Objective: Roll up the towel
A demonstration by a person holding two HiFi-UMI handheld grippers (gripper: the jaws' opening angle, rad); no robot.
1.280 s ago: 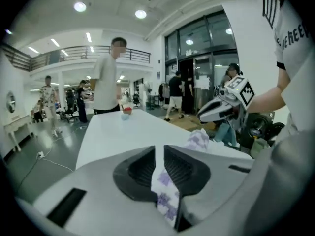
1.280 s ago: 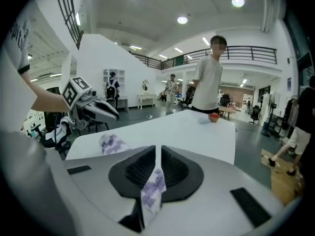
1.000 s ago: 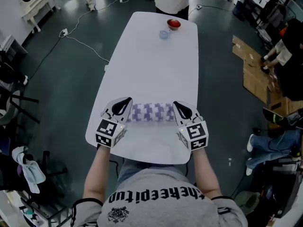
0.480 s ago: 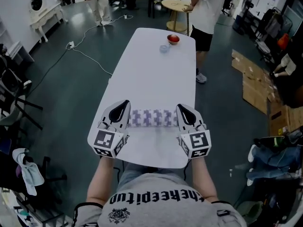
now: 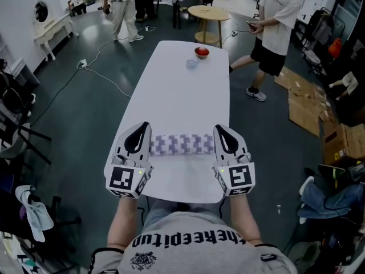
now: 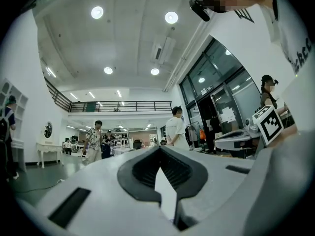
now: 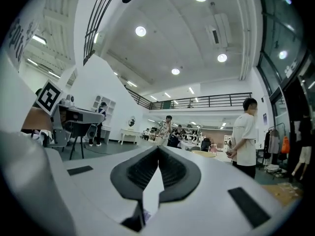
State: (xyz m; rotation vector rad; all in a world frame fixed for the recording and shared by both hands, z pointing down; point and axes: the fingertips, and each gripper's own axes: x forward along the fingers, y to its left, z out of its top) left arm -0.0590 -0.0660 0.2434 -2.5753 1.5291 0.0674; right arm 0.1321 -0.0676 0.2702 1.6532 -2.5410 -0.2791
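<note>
The towel (image 5: 182, 144) lies as a rolled purple-and-white checked tube across the near end of the white table (image 5: 182, 90). My left gripper (image 5: 141, 128) hangs just beyond the roll's left end, lifted off the table, jaws shut and empty. My right gripper (image 5: 220, 129) hangs the same way at the roll's right end, also shut on nothing. In the left gripper view the left gripper (image 6: 158, 150) points level into the room with its black pads pressed together. The right gripper (image 7: 157, 149) looks the same in its own view. Neither gripper touches the towel.
A red bowl (image 5: 201, 52) and a small pale cup (image 5: 191, 63) stand at the table's far end. A person (image 5: 276, 24) stands by the far right corner near a round wooden table (image 5: 208, 12). Cardboard (image 5: 305, 101) lies on the floor at right; chairs stand at left.
Both grippers have risen from the table beside the roll's ends and tipped up to level. The rolled towel has stayed where it lay.
</note>
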